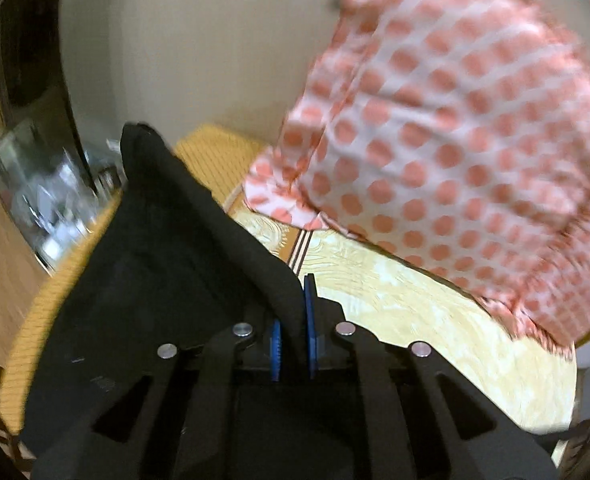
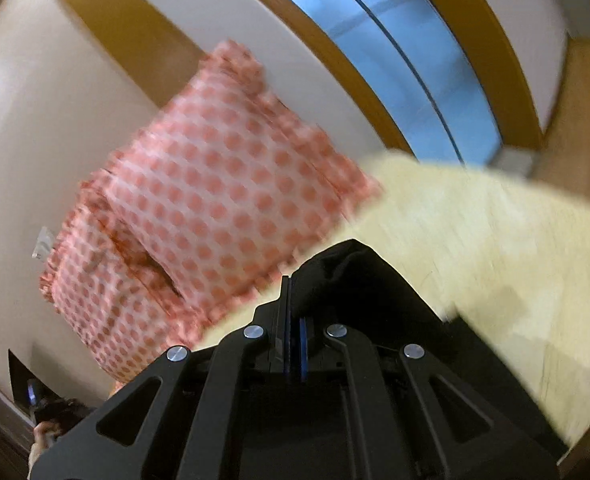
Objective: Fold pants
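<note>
Yellow bedsheet (image 1: 415, 312) below; both claws (image 1: 293, 312) (image 2: 293, 300) pinching black pants (image 1: 175, 240).

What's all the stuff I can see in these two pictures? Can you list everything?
Pants: one, black, pinched in both claws, lifted over the bed.
Pillows: two as far as the right view shows, white with coral dots, stacked against the wall.
Bedsheet: one, pale yellow with a pattern, under the pillows.
Orange cloth: one, mustard orange, at the bed's far edge.
Window: one, blue glass in a brown frame, right view.
Left claw: black with blue pads, shut on pants.
Right claw: same, shut on pants.
</note>
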Motion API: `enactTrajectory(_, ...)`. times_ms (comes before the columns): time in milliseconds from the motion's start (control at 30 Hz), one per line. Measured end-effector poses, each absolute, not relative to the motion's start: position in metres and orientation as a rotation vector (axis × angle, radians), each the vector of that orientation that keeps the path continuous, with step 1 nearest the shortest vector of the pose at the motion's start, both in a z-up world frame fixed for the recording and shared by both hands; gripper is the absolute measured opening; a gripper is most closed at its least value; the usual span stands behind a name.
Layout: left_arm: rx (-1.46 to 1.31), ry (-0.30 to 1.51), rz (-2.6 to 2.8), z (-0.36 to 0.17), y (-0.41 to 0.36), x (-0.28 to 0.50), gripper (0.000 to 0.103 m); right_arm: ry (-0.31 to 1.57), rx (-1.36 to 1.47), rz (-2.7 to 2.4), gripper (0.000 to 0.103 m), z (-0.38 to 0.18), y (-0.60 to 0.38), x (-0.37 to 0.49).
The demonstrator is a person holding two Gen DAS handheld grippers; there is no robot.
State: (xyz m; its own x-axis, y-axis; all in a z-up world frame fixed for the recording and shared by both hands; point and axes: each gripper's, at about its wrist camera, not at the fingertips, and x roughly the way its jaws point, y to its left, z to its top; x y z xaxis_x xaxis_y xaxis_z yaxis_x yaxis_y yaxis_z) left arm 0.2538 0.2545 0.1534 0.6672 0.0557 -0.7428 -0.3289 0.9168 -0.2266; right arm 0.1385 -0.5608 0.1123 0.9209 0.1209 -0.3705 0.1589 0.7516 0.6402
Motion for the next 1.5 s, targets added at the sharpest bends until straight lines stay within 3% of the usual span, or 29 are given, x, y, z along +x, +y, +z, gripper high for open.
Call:
enactTrajectory(167, -0.349, 0.692, 0.255, 0.165, 0.255, 0.131, 0.01, 0.342, 0.678, -0.01, 0.003, 0.136, -0.556, 0.109)
enactTrajectory(400, -0.439, 0.785, 0.339, 0.048, 0.248, 0.018, 0.011, 0.596, 0.83, -0.166, 0.003, 0.029, -0.569, 0.057)
enactTrajectory(500, -0.487, 0.804, 0.333, 0.025, 0.253, 0.01, 0.01, 0.605, 0.878, -0.176, 0.003, 0.014, -0.572, 0.043)
enactTrajectory(700, -0.455, 0.749, 0.311, 0.043, 0.25, 0.014, 0.011, 0.526, 0.832, -0.171, 0.003, 0.048, -0.563, 0.027)
enactTrajectory(833, -0.472, 0.766, 0.306, 0.036, 0.252, 0.016, 0.011, 0.629, 0.895, -0.233, 0.003, 0.024, -0.566, 0.024)
enactTrajectory(1067, -0.46, 0.775, 0.284, 0.039, 0.255, 0.019, 0.01, 0.613, 0.929, -0.239, 0.003, 0.016, -0.568, 0.007)
enactTrajectory(1333, -0.356, 0.76, 0.237, 0.076, 0.26, 0.037, 0.009, 0.542, 0.851, -0.197, 0.003, 0.058, -0.569, 0.033)
enactTrajectory(1500, -0.379, 0.834, 0.259, 0.039, 0.259, 0.019, 0.009, 0.636, 0.928, -0.278, 0.003, 0.016, -0.574, 0.007)
